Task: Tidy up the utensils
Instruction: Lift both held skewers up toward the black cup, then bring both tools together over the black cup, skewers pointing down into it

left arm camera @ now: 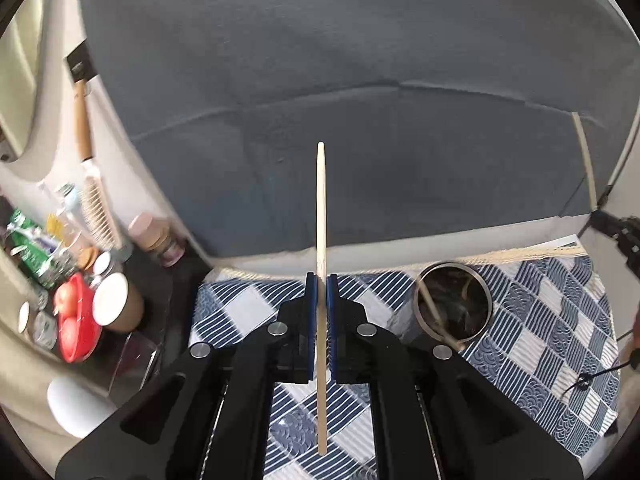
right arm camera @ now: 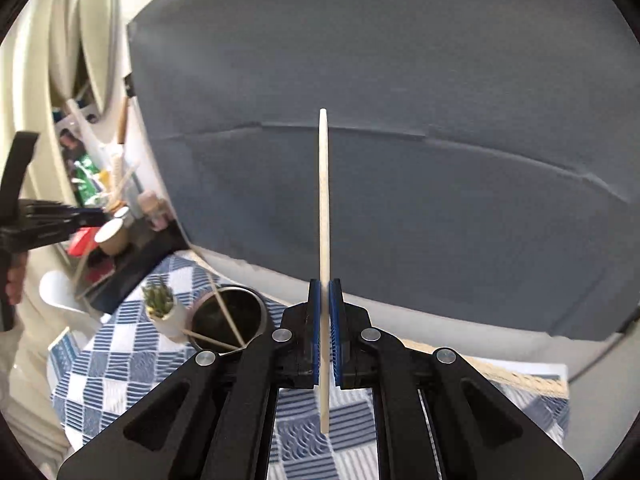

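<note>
my left gripper [left arm camera: 321, 280] and right gripper [right arm camera: 325, 285] each clamp a chopstick [left arm camera: 321, 216] [right arm camera: 324, 200] pointing straight forward; the metal cup [left arm camera: 454, 300] on the surface holds probably two more.

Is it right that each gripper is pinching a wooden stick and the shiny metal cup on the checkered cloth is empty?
Not quite. The metal cup is not empty: the right wrist view shows two wooden sticks already leaning inside it. The rest holds: the left gripper pinches a stick, the right gripper pinches another stick, and the cup stands on the checkered cloth.
</note>
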The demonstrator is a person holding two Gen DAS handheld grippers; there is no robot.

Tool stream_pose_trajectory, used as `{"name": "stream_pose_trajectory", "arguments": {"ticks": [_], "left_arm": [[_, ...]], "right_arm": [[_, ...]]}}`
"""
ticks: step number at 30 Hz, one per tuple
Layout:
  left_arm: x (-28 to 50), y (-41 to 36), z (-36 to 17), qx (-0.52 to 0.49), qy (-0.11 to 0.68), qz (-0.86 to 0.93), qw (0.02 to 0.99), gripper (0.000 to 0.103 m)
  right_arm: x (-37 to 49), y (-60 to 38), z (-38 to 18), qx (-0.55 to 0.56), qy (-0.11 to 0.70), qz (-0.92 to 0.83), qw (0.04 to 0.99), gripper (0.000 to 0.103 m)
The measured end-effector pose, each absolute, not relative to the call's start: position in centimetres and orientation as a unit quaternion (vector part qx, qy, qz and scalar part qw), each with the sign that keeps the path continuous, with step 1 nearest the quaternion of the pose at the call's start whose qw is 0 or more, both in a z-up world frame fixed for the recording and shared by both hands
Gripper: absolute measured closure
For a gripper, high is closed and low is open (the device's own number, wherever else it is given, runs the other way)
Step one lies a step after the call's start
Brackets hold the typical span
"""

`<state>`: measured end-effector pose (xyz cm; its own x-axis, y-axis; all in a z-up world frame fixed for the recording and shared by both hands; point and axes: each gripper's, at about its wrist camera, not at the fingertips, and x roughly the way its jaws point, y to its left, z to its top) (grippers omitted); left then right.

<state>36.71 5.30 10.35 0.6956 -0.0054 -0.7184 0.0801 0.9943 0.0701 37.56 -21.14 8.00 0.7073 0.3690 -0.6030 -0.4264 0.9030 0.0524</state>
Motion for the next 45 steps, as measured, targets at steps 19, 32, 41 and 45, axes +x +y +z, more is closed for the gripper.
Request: {"name": "stream_pose_trajectory", "arguments": {"ticks": [19,32,41,45], "left_arm": [[43.7,2.7,7.4,-0.007,0.379,-0.109,0.919,0.098],[44.5,1.6,5.5,-0.091,0.303,-0.186,0.93,0.098],[42.9,2.8,1.1,-0.171,0.225,-0.24,0.929,0.098],[42.2,2.4,-1.1,-0.179,0.22,-0.243,0.927,0.098]], "right_arm": [[41.6,-13.9,5.1,-0.001,0.296,0.345,0.891,0.098],[43.9,-13.1,1.3,0.048,0.295,0.378,0.876,0.098],[44.2,-13.5,-1.6,0.084,0.309,0.382,0.867,0.098],[44.1,-13.3,-2.6,0.084,0.323,0.381,0.862,0.098]]}}
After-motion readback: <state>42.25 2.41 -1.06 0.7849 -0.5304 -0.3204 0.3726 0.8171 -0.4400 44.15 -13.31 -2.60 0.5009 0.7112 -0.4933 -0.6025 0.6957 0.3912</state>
